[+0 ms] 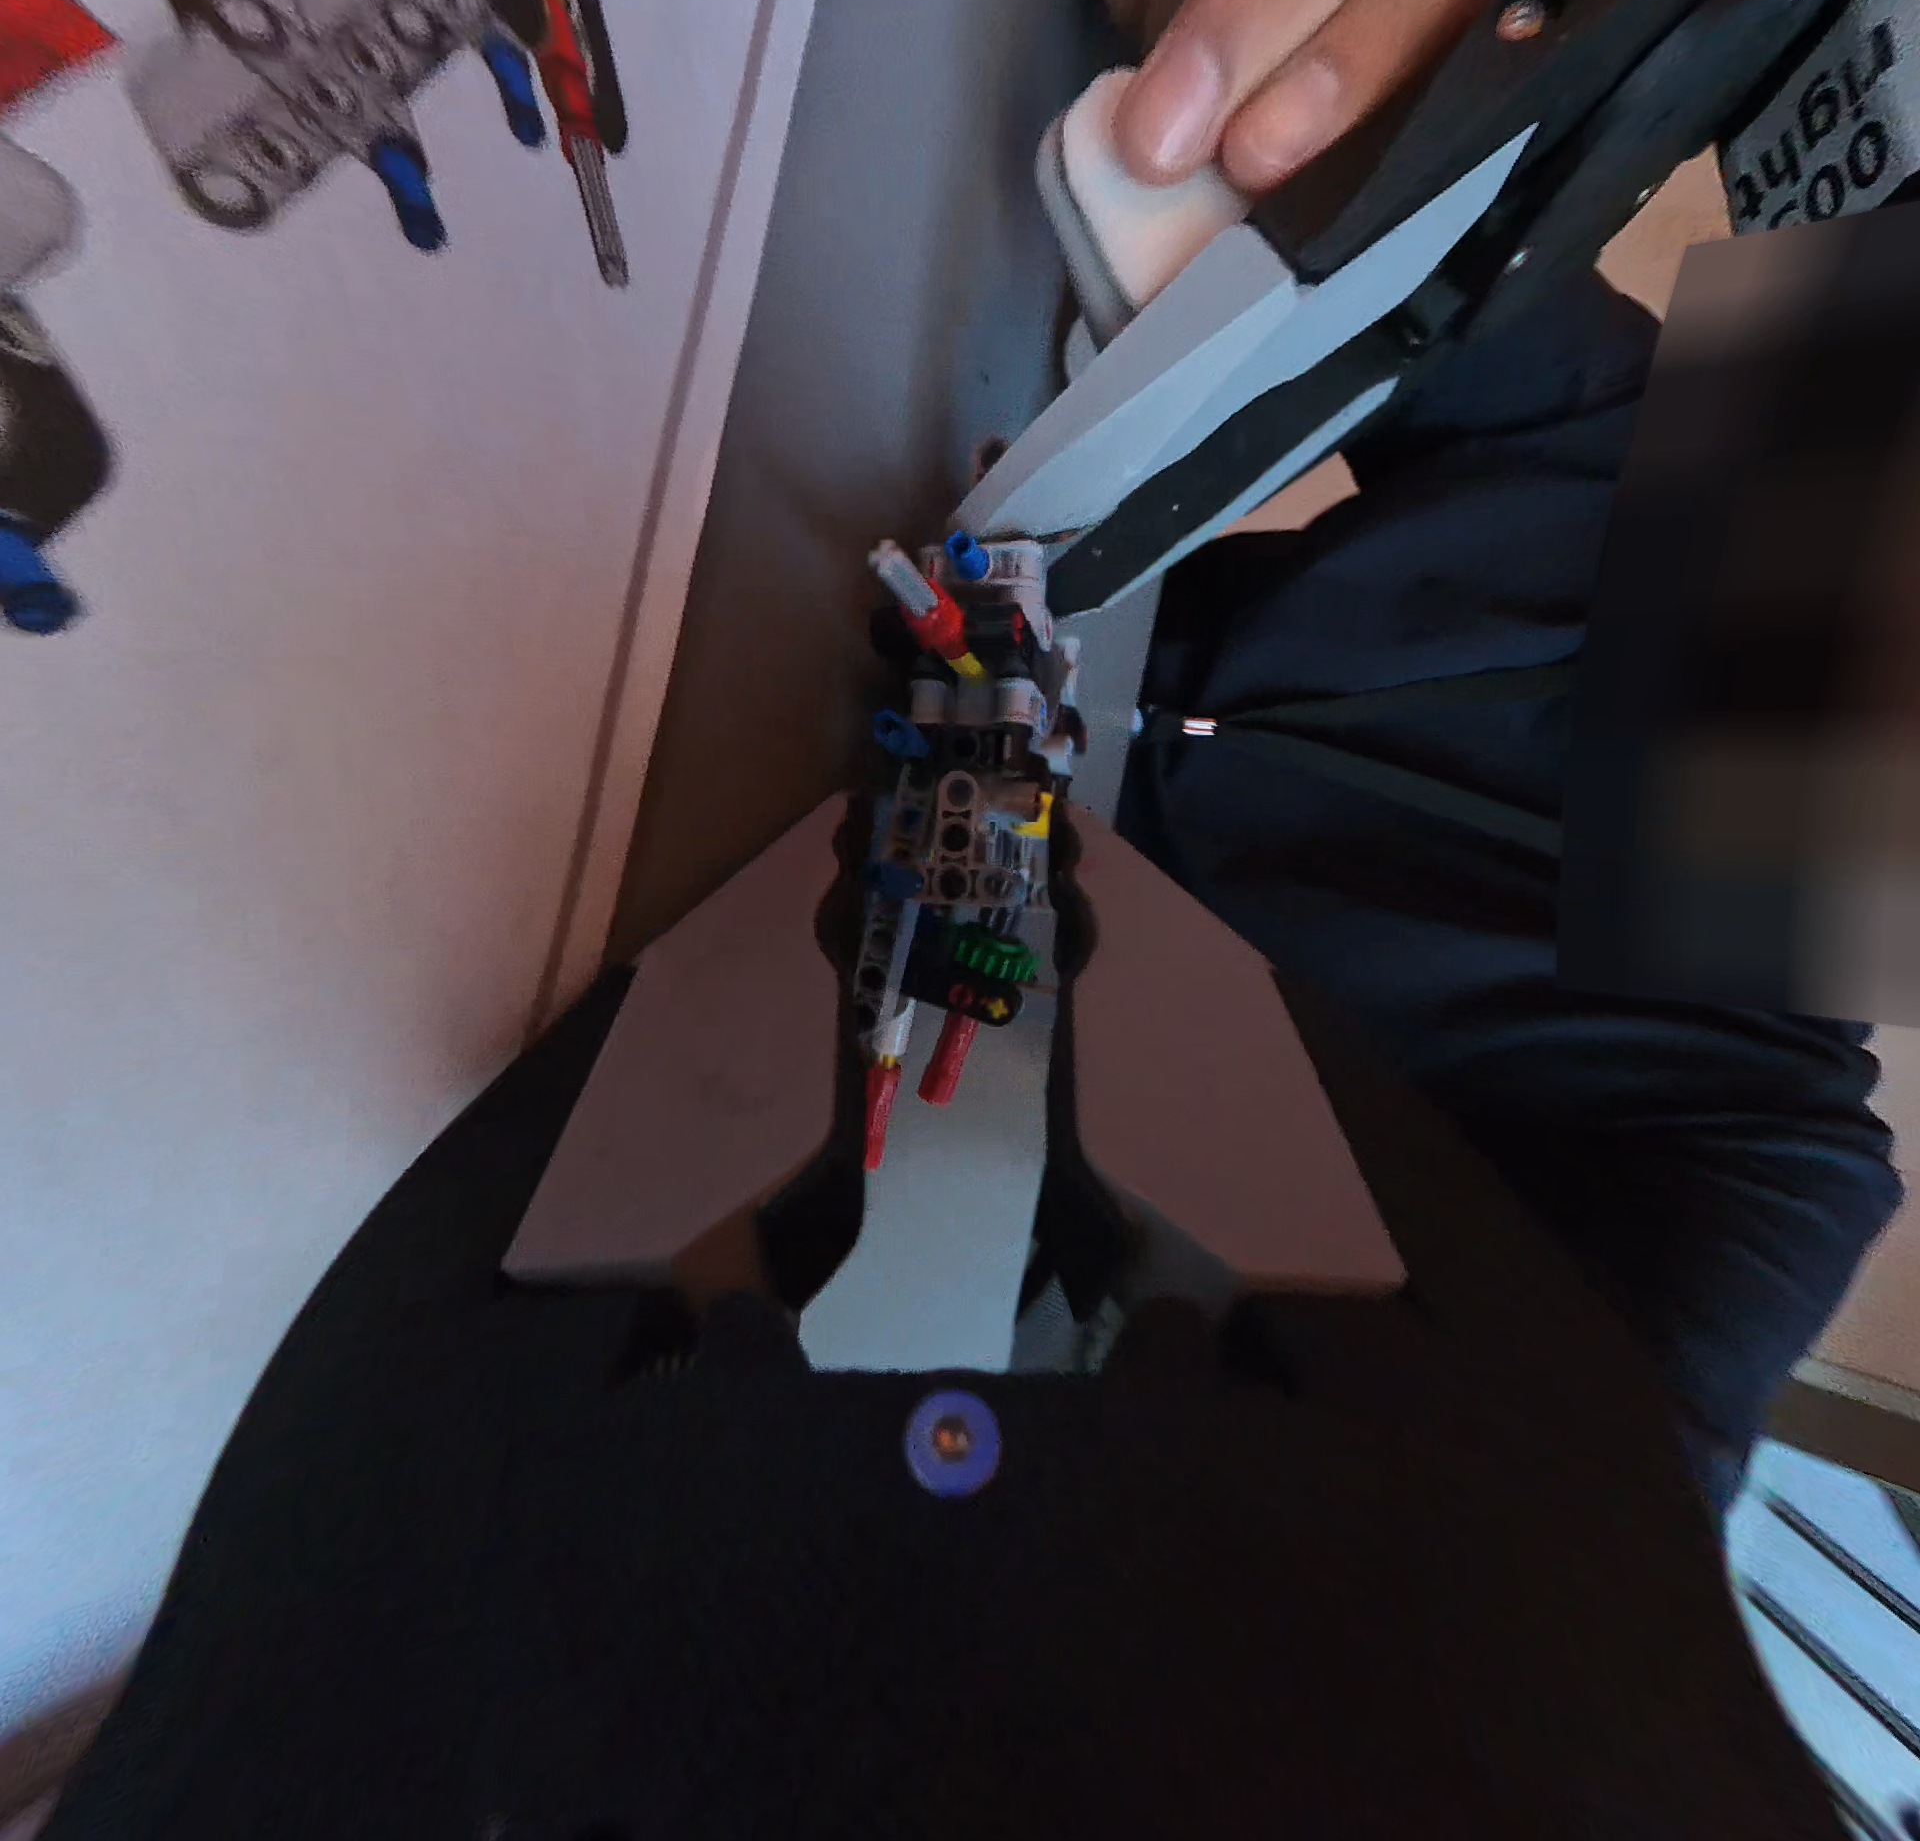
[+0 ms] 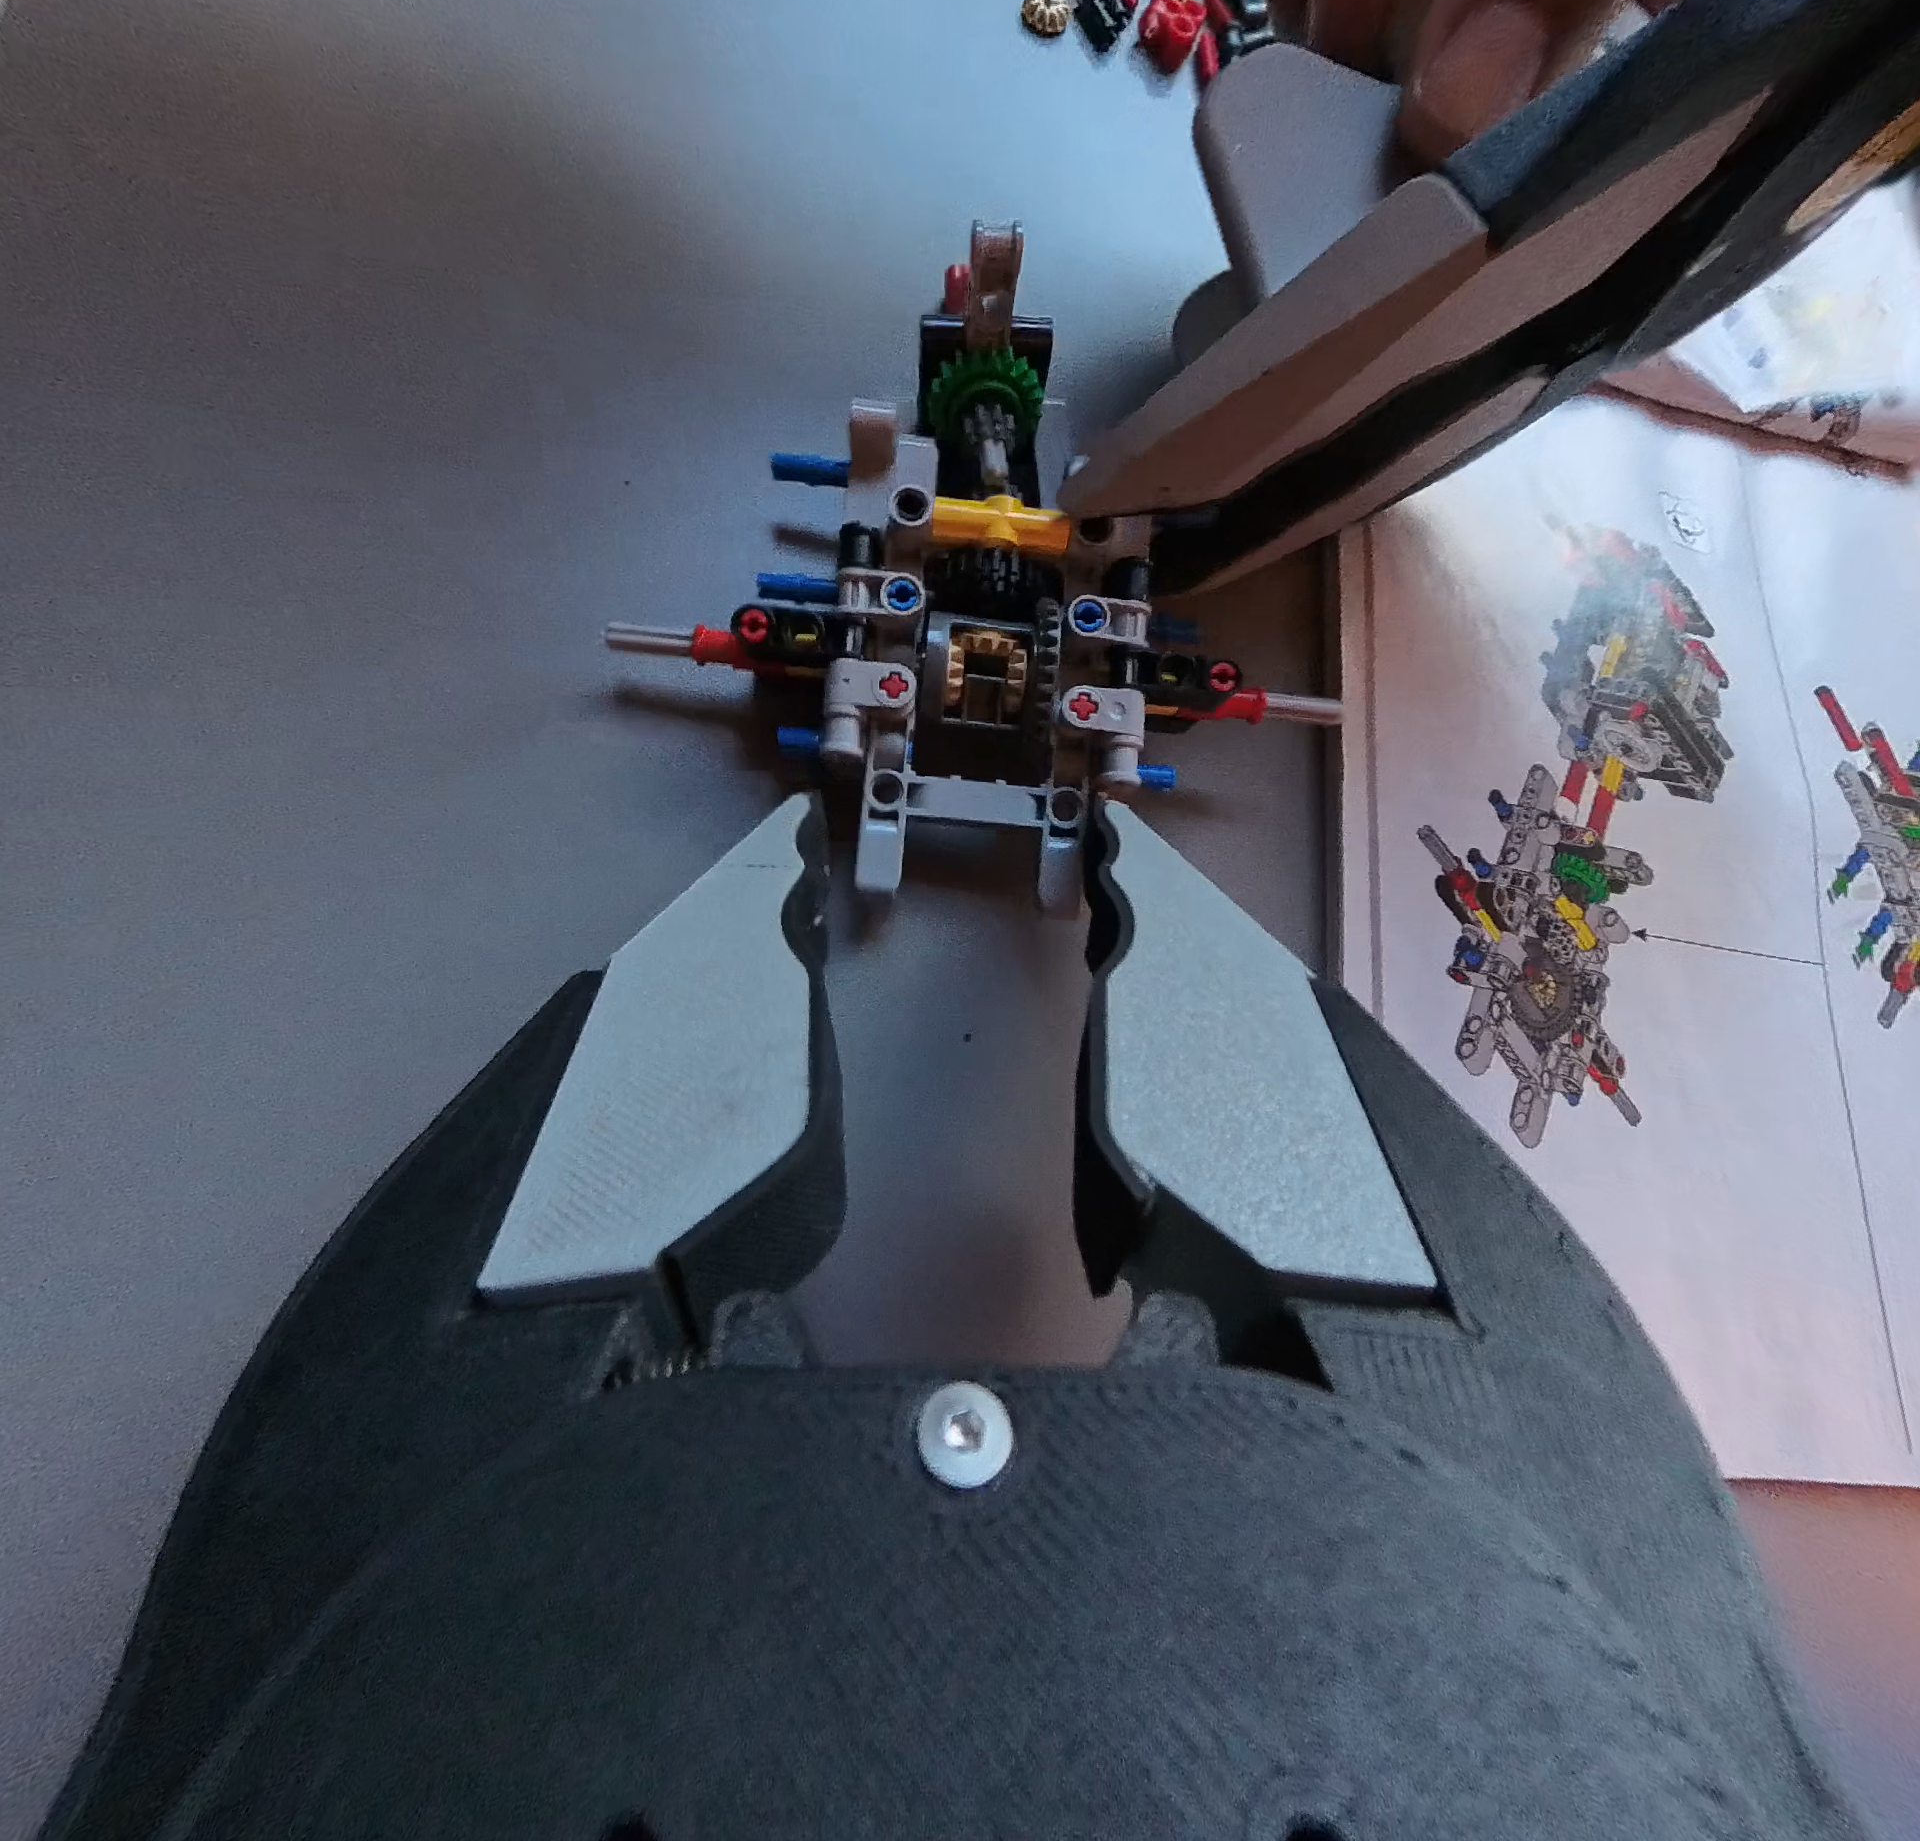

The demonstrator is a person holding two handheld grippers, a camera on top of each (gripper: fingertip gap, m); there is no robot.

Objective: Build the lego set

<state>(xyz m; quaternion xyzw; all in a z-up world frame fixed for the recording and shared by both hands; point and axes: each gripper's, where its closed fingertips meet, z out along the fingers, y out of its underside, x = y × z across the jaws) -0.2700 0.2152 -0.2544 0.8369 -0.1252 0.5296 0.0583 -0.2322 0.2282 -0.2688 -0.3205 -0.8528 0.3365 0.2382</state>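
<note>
Mid-frame, your left gripper [image 1: 951, 887] clamps the grey, multicoloured plastic brick gearbox assembly [image 2: 987, 628], while your right gripper [image 2: 956, 856] brackets its frame, unclenched.

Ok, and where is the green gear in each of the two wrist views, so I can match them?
Left wrist view: the green gear is at the centre, at the near end of the brick assembly, inside the left tongs.
Right wrist view: upper centre, at the assembly's far end.
Shared landmark: the printed instruction sheet, at the left there, at the right edge here.
</note>
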